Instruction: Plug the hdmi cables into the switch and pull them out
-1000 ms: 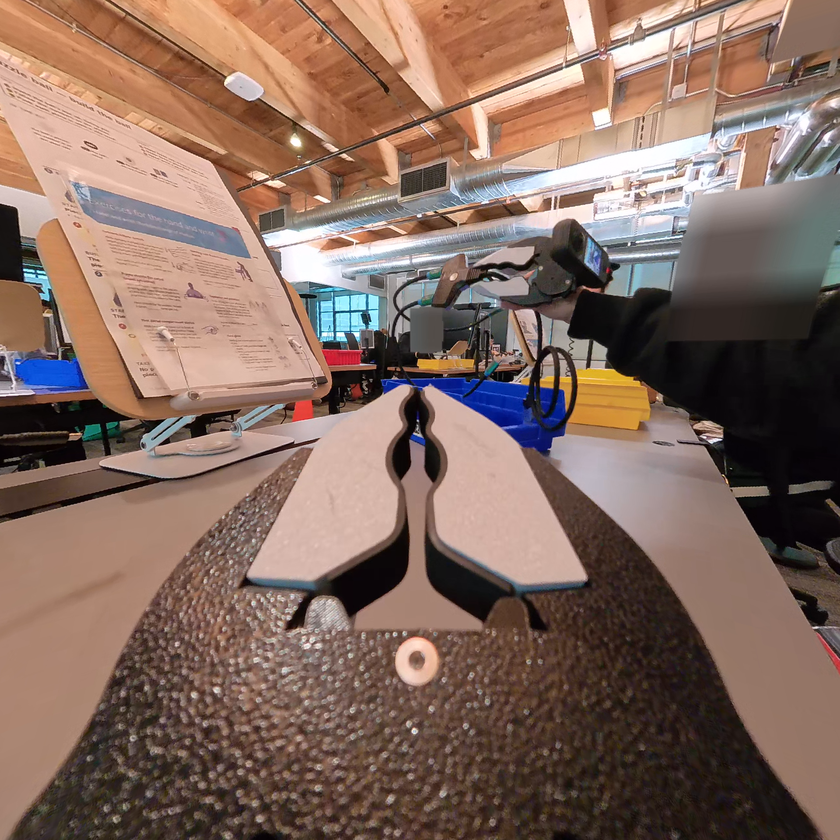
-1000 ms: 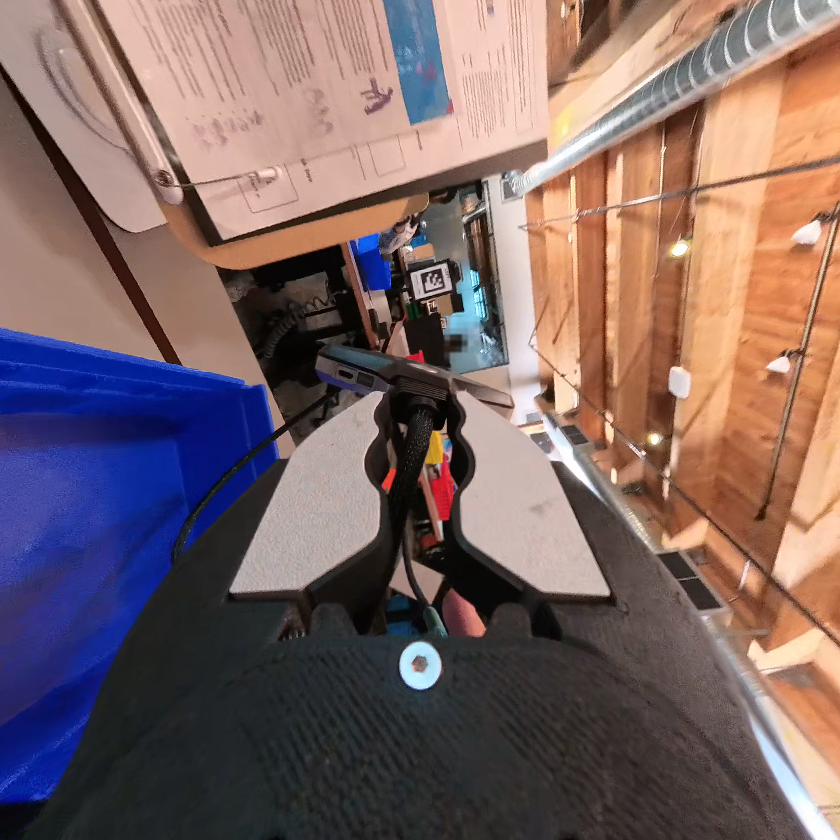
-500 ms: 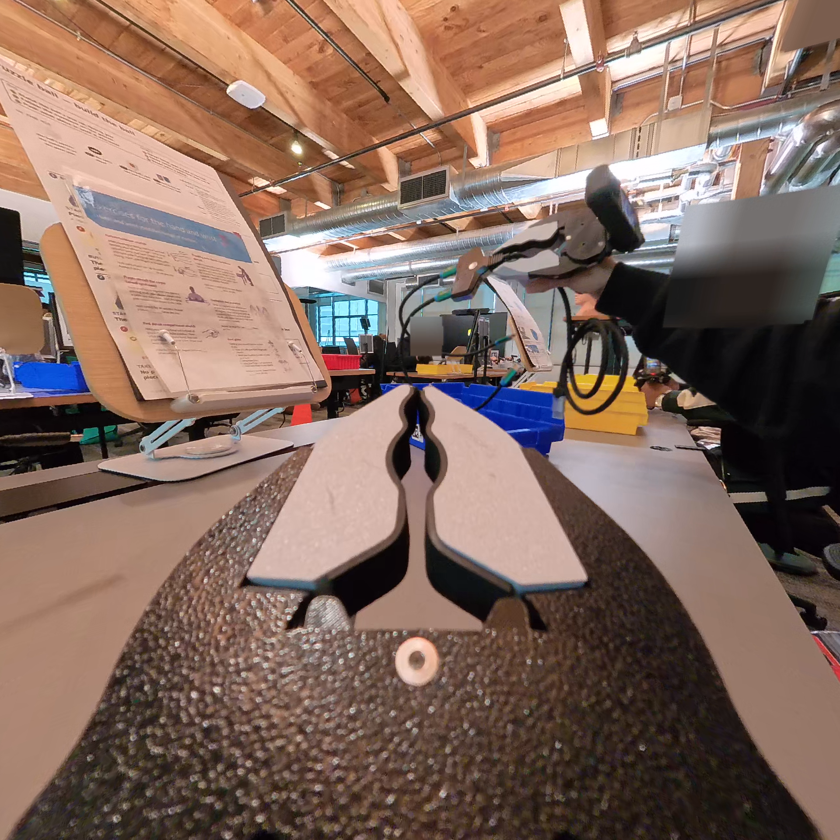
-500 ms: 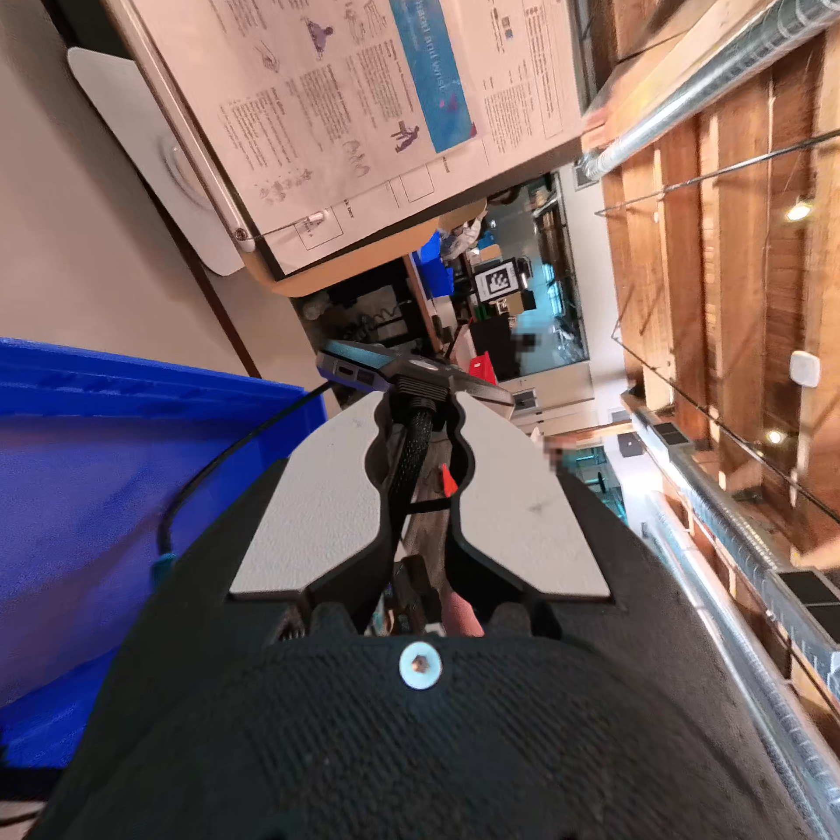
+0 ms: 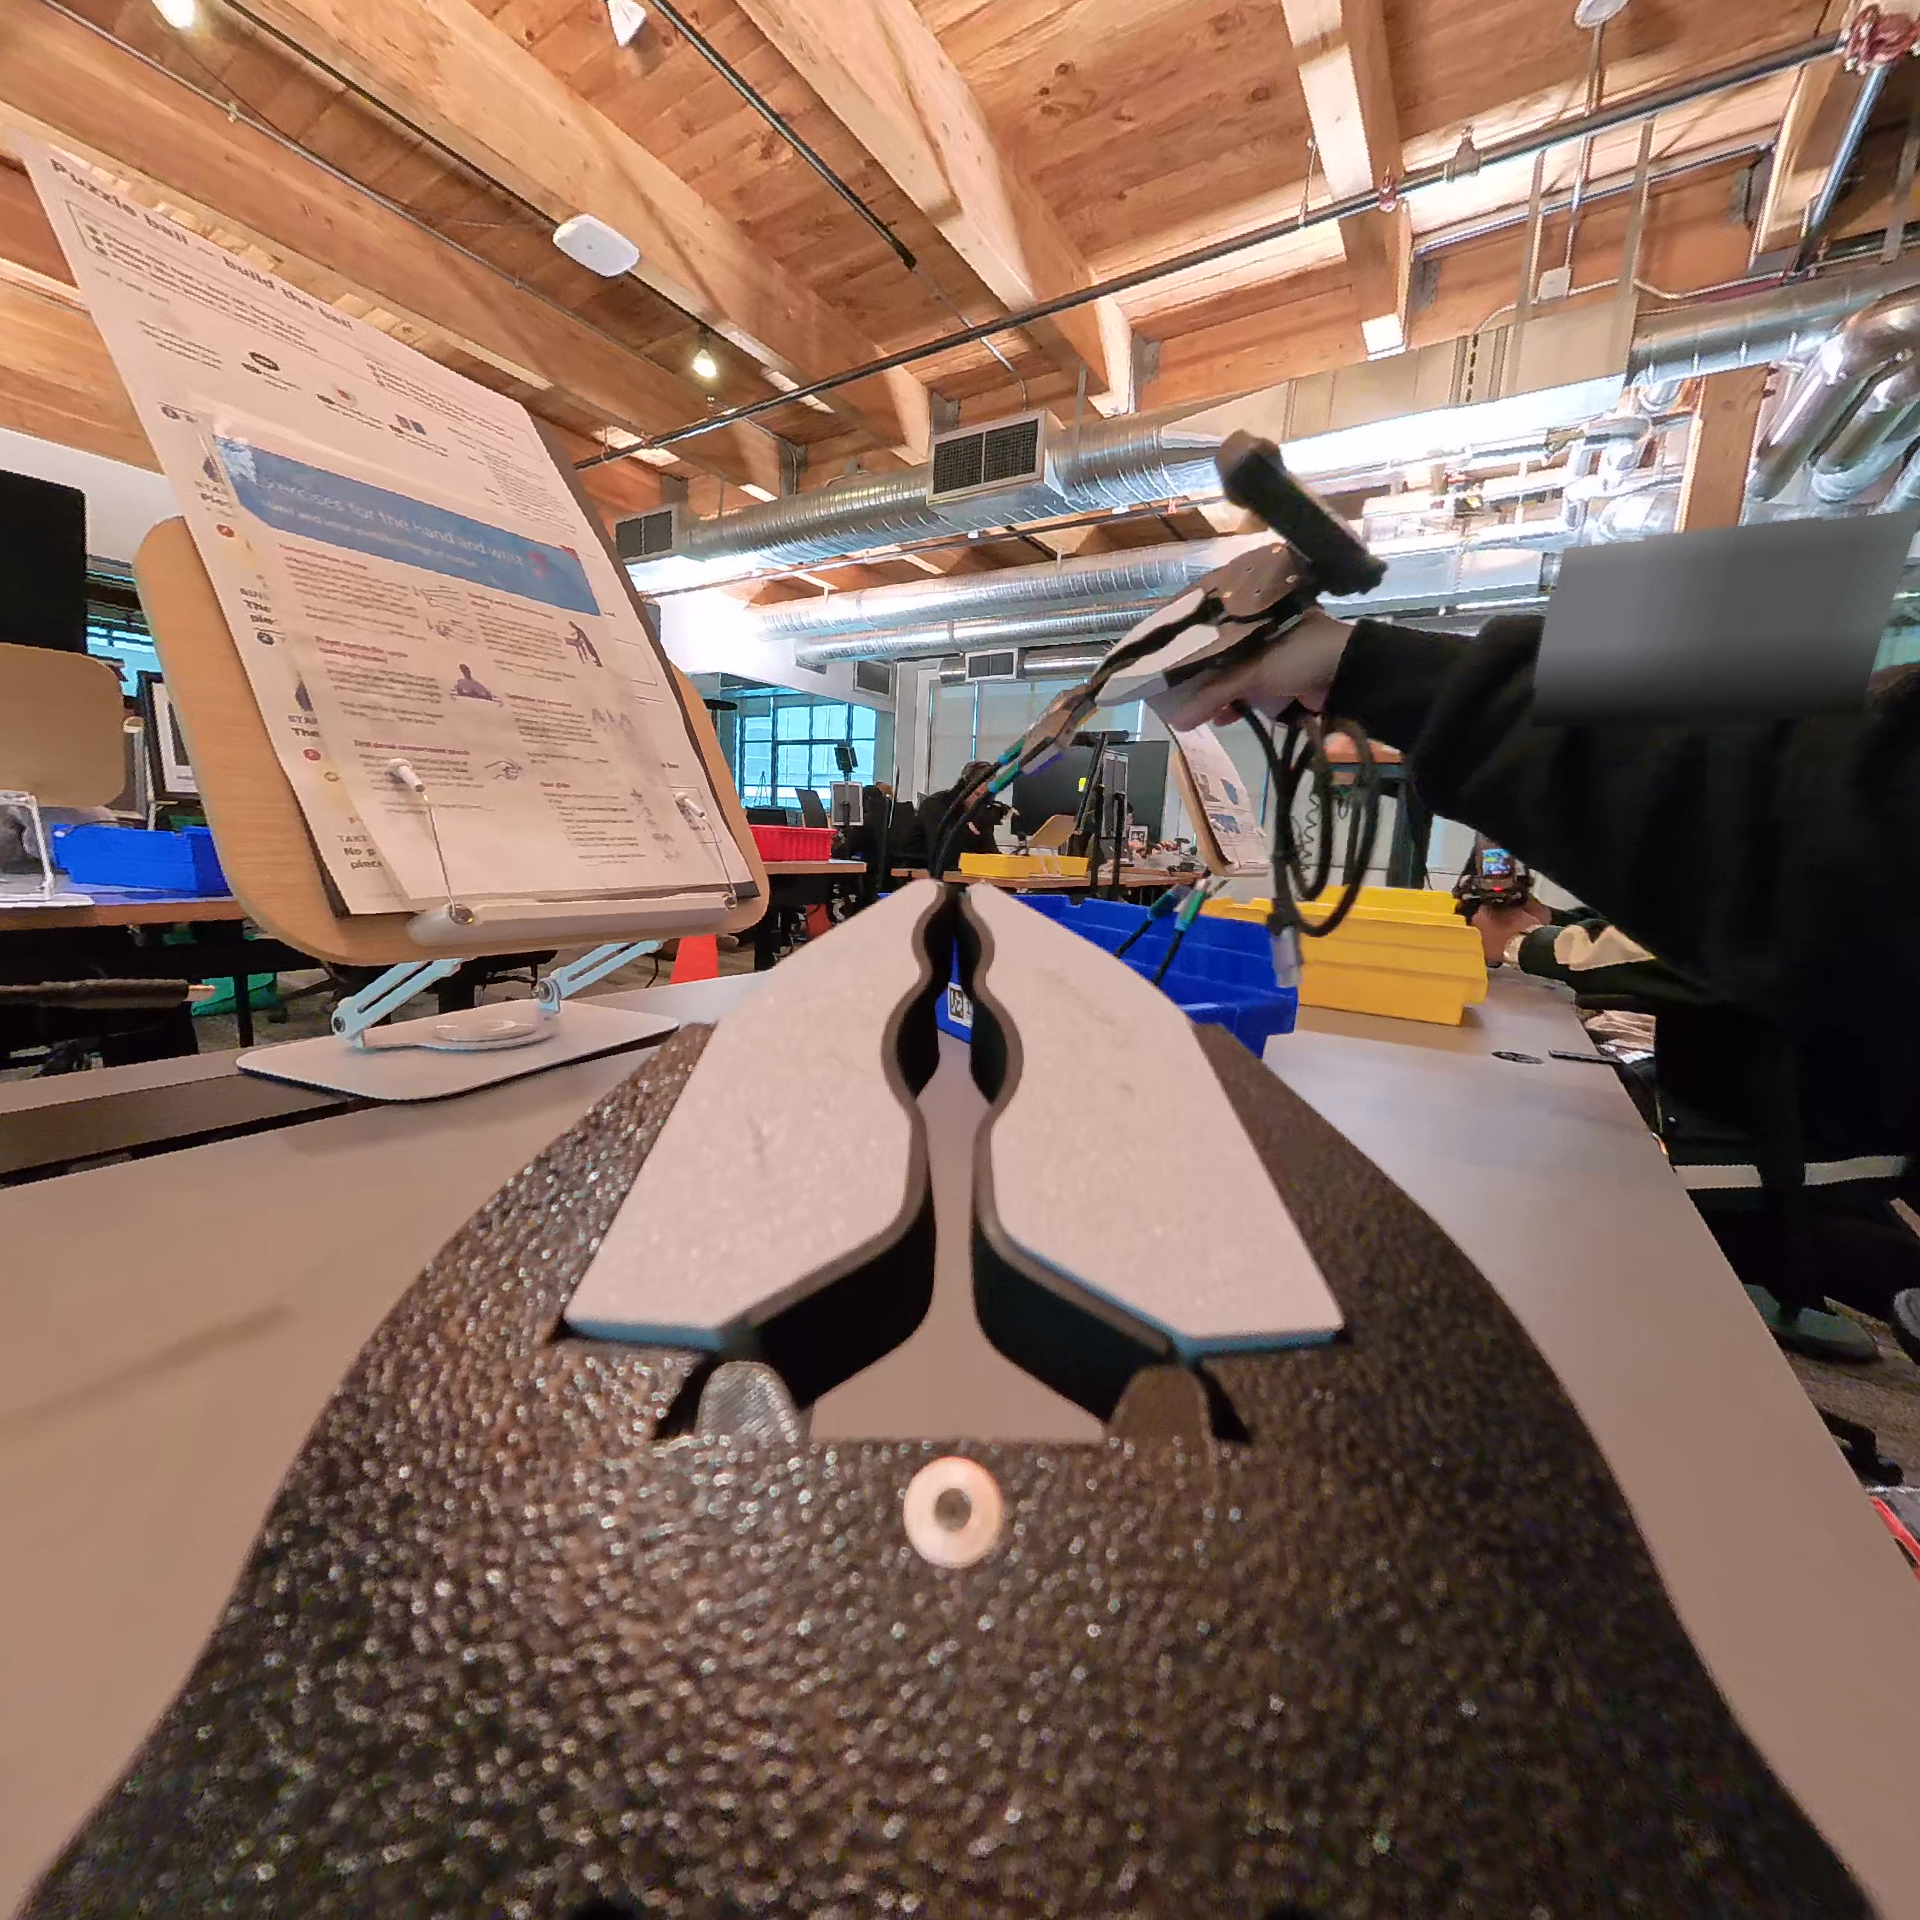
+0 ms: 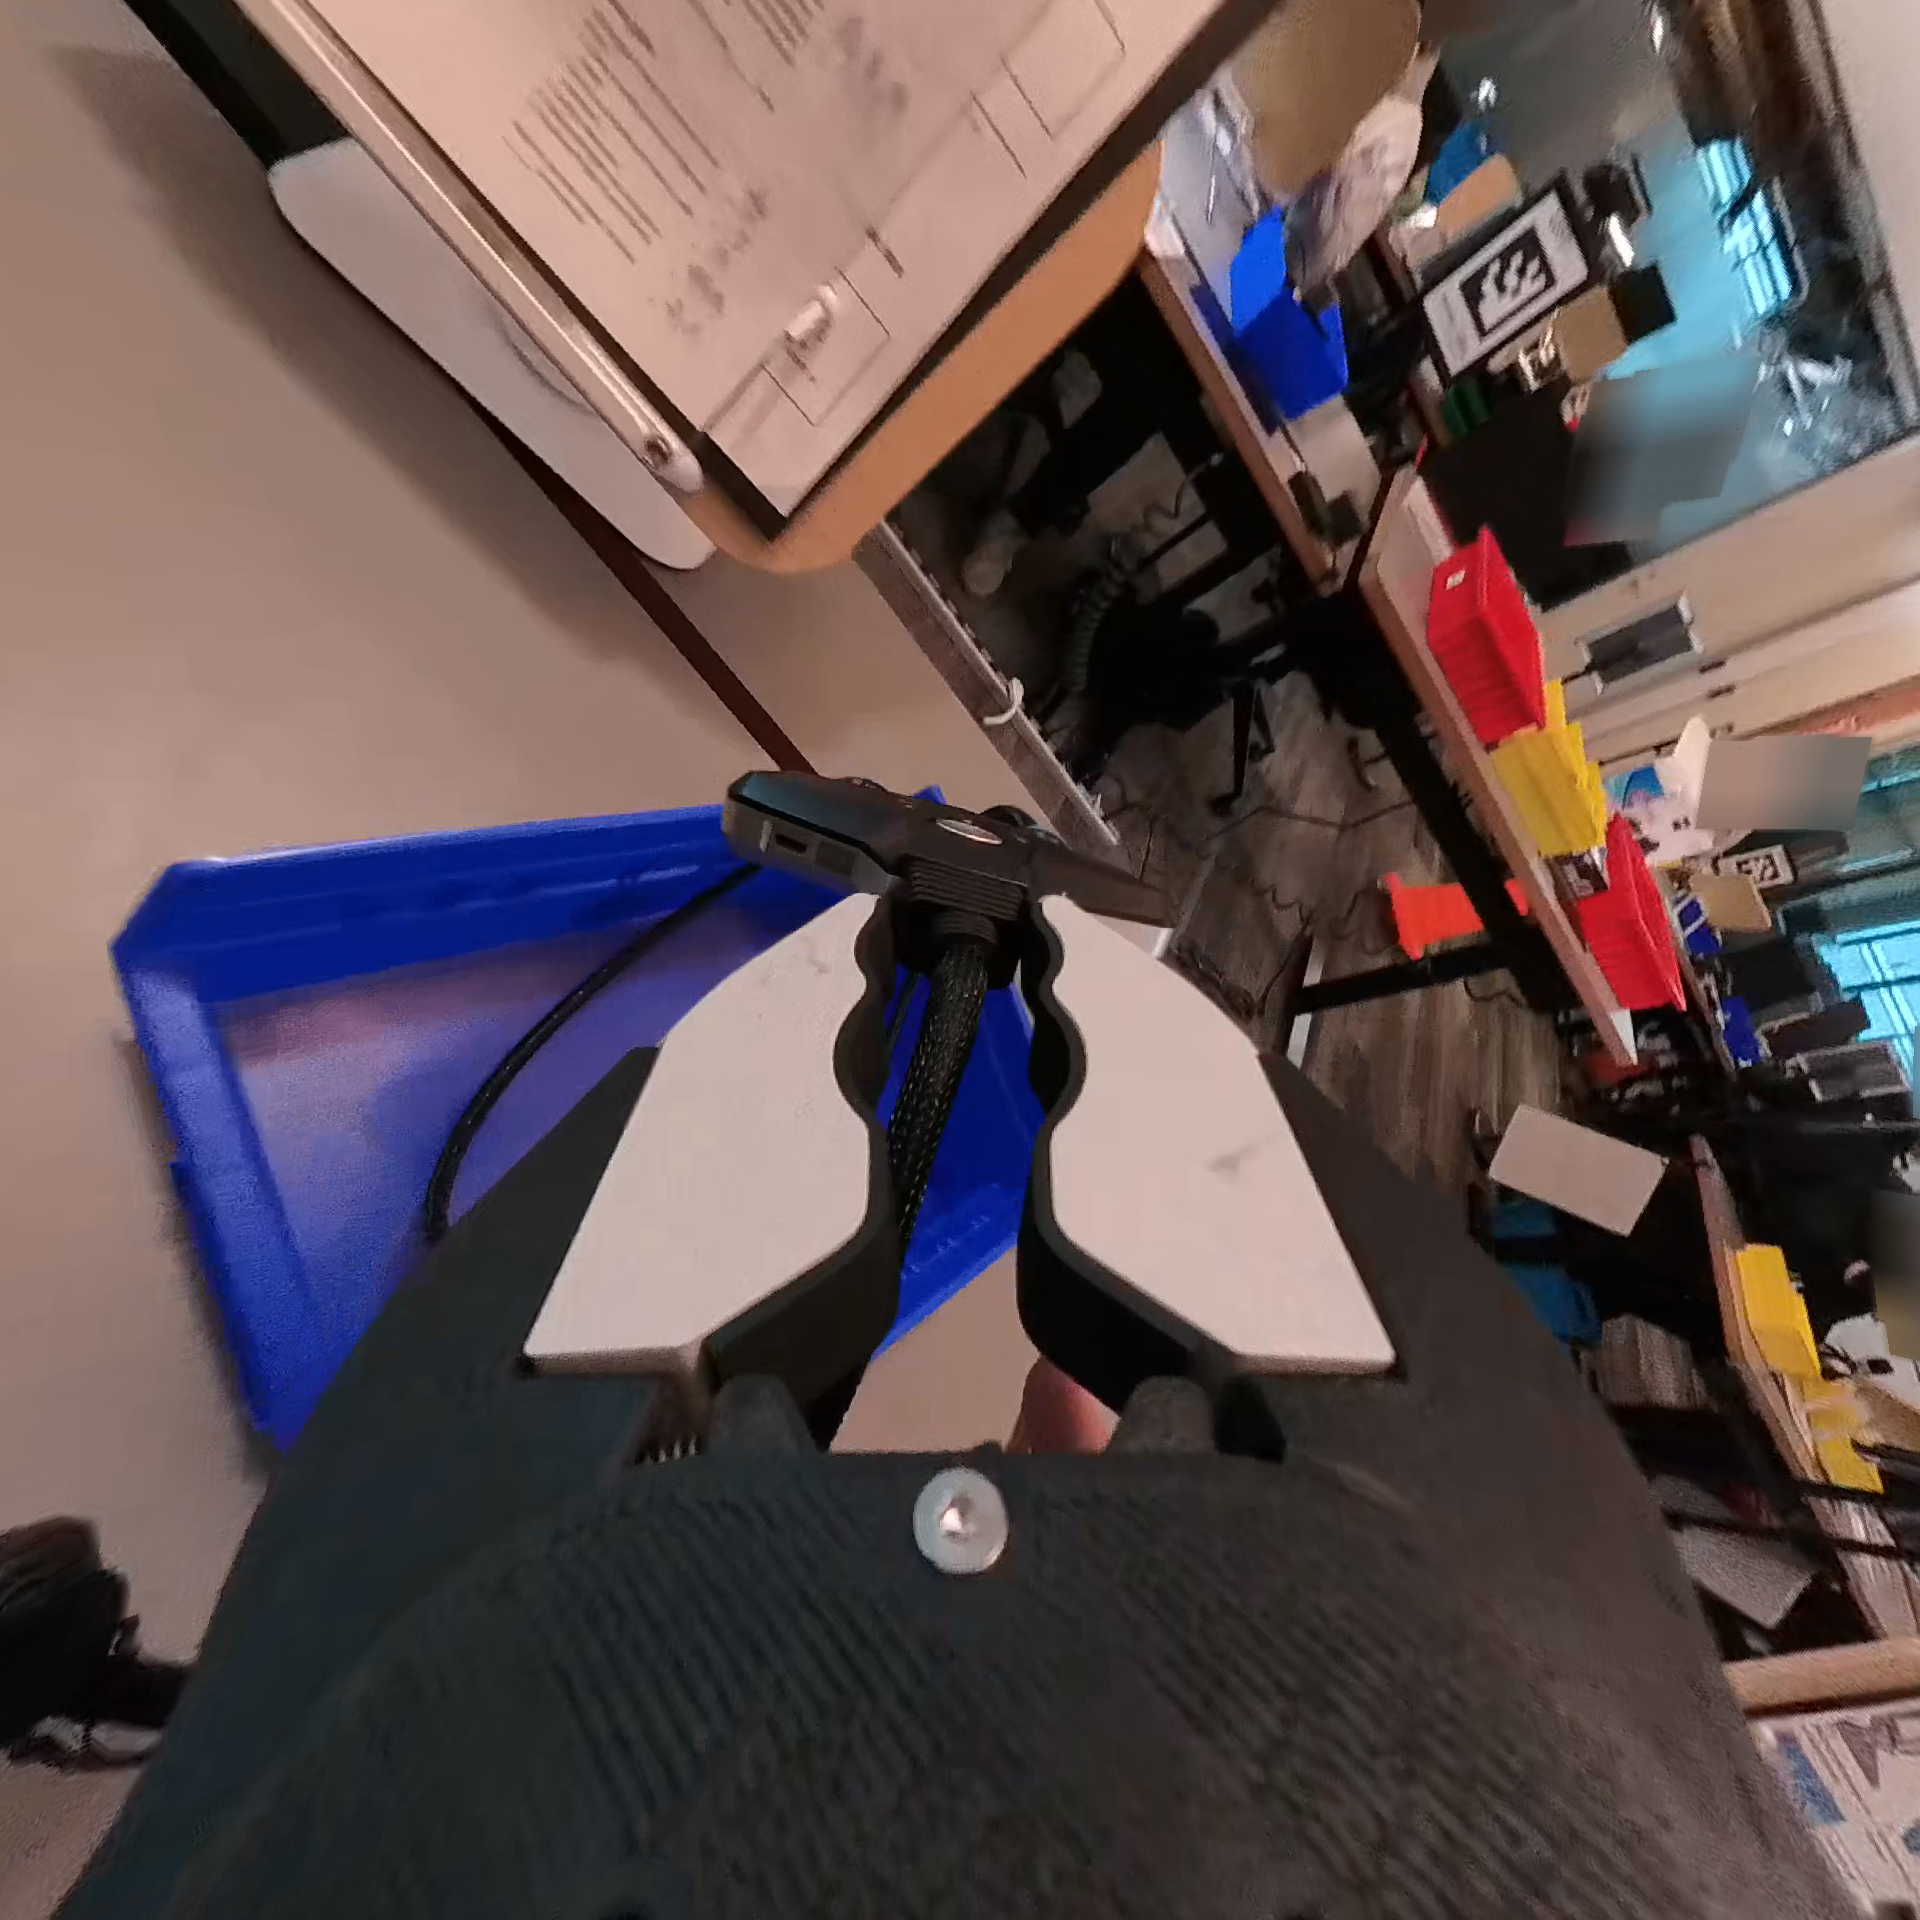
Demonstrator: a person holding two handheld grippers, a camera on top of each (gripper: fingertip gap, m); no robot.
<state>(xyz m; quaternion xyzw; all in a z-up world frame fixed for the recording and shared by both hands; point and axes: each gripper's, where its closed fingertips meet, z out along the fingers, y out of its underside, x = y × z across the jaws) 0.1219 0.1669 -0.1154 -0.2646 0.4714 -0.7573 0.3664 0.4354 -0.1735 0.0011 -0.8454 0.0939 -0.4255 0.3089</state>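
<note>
My right gripper [image 6: 956, 914] is shut on the braided black cable [image 6: 935, 1049] right at the collar of the dark flat hdmi switch [image 6: 862, 831], which is held in the air over a blue bin [image 6: 343, 1049]. A thin black cable [image 6: 540, 1049] runs from the switch down into the bin. In the left wrist view the right gripper [image 5: 1055, 727] is high at the right and tilted down, with a coil of black cable [image 5: 1325, 821] hanging under the hand. My left gripper [image 5: 954, 909] is shut and empty, low over the table.
A tilted document stand [image 5: 416, 675] with paper sheets stands at the left on the grey table [image 5: 208, 1299]. The blue bin [image 5: 1195, 971] and a yellow bin [image 5: 1382, 956] sit at the table's far side. A person's dark sleeve [image 5: 1662, 810] reaches in from the right.
My right gripper, still holding the switch, has tipped down toward the blue bin and shifted right in the left wrist view. The left gripper has stayed still.
</note>
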